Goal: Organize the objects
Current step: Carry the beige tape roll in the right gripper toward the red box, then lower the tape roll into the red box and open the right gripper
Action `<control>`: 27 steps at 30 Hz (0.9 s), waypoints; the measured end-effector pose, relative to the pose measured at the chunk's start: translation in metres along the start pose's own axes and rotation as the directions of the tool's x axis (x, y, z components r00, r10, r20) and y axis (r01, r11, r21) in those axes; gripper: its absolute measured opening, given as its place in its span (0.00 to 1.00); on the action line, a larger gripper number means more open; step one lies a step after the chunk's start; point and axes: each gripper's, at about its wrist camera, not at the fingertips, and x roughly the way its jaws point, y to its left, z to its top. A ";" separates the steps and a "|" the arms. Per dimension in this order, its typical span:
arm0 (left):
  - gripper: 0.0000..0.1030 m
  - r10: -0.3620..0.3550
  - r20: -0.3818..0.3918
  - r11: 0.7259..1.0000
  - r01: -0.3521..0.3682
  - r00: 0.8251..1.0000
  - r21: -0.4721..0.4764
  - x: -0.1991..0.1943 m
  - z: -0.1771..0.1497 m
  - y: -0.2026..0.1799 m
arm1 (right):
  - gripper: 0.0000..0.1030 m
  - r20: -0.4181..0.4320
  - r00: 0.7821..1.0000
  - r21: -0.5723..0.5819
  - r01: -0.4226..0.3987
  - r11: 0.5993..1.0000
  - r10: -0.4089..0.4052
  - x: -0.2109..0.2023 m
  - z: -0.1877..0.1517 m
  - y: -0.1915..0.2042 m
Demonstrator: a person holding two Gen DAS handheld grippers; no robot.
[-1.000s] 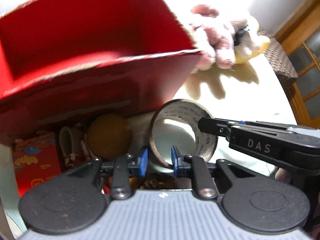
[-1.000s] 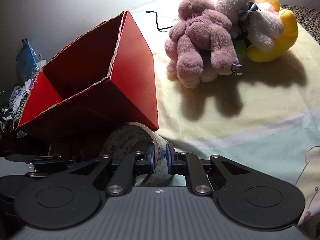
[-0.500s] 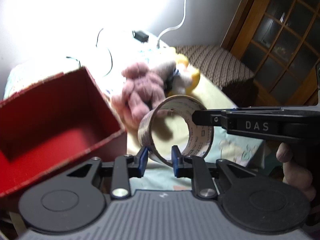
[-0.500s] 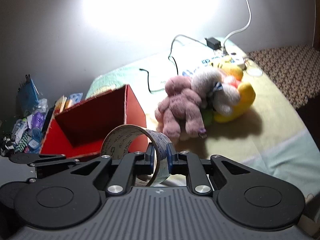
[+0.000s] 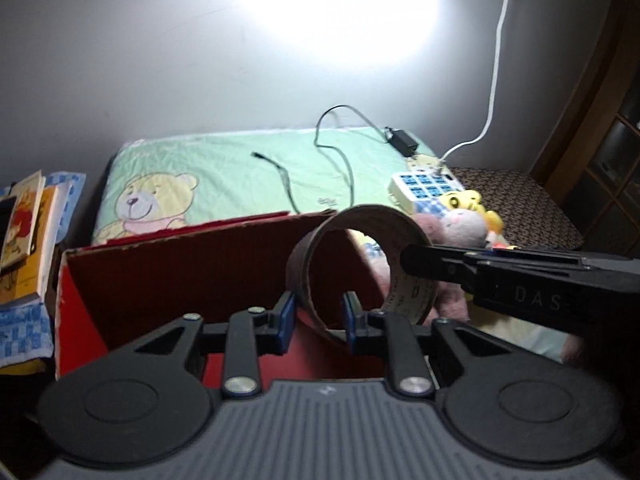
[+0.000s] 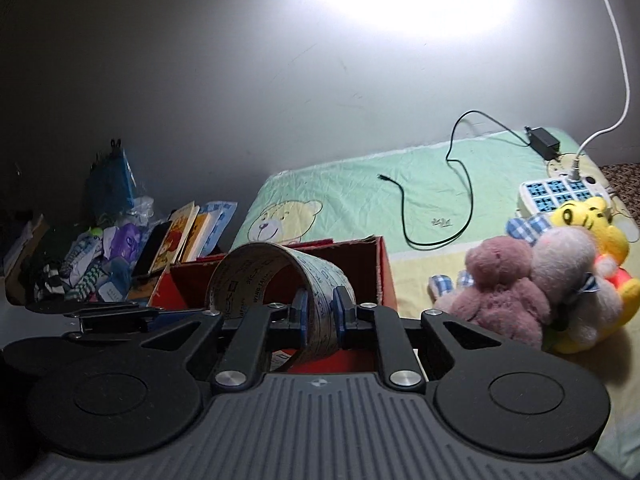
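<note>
Right wrist view: both grippers' jaws clamped on tape roll (image 6: 276, 280) before red box (image 6: 360, 264), plush toys (image 6: 540, 292) beside.

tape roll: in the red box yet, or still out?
Out. The tape roll is held above the red box, pinched by the right gripper and the left gripper.

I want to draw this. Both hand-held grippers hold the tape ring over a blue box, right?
Nearly. The box is red, not blue, as the right wrist view shows. The left hand-held gripper and the right hand-held gripper do both hold the tape ring over it.
</note>
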 end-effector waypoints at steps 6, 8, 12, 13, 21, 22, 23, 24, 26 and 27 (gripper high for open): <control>0.17 0.026 -0.136 0.996 -0.038 0.990 -0.082 0.048 -0.010 0.042 | 0.14 -0.125 0.992 -0.049 0.018 0.999 -0.024 0.058 -0.004 0.011; 0.17 0.029 -0.173 0.994 -0.046 0.984 -0.098 0.062 -0.012 0.047 | 0.14 -0.158 0.987 -0.071 0.025 0.997 -0.036 0.071 -0.005 0.013; 0.17 0.038 -0.250 0.991 -0.069 0.968 -0.118 0.089 -0.016 0.056 | 0.15 -0.227 0.972 -0.119 0.036 0.992 -0.062 0.093 -0.006 0.015; 0.15 0.035 -0.266 0.990 -0.071 0.963 -0.125 0.093 -0.016 0.057 | 0.15 -0.236 0.969 -0.130 0.042 0.991 -0.072 0.098 -0.005 0.016; 0.14 -0.018 -0.339 0.980 -0.050 0.941 -0.192 0.113 -0.014 0.069 | 0.14 -0.267 0.956 -0.202 0.067 0.977 -0.121 0.115 0.001 0.015; 0.14 -0.017 -0.341 0.980 -0.052 0.940 -0.194 0.114 -0.013 0.070 | 0.13 -0.265 0.956 -0.208 0.071 0.976 -0.126 0.115 0.001 0.015; 0.14 -0.016 -0.342 0.979 -0.055 0.940 -0.196 0.115 -0.013 0.071 | 0.13 -0.265 0.955 -0.215 0.075 0.974 -0.132 0.116 0.001 0.015; 0.15 -0.018 -0.345 0.978 -0.055 0.939 -0.201 0.116 -0.013 0.072 | 0.13 -0.265 0.955 -0.223 0.078 0.972 -0.137 0.117 0.002 0.015; 0.15 -0.029 -0.352 0.976 -0.049 0.936 -0.210 0.117 -0.012 0.074 | 0.13 -0.265 0.954 -0.226 0.081 0.971 -0.142 0.118 0.002 0.015; 0.15 -0.029 -0.353 0.977 -0.048 0.935 -0.208 0.118 -0.013 0.074 | 0.13 -0.266 0.953 -0.228 0.081 0.970 -0.142 0.118 0.003 0.015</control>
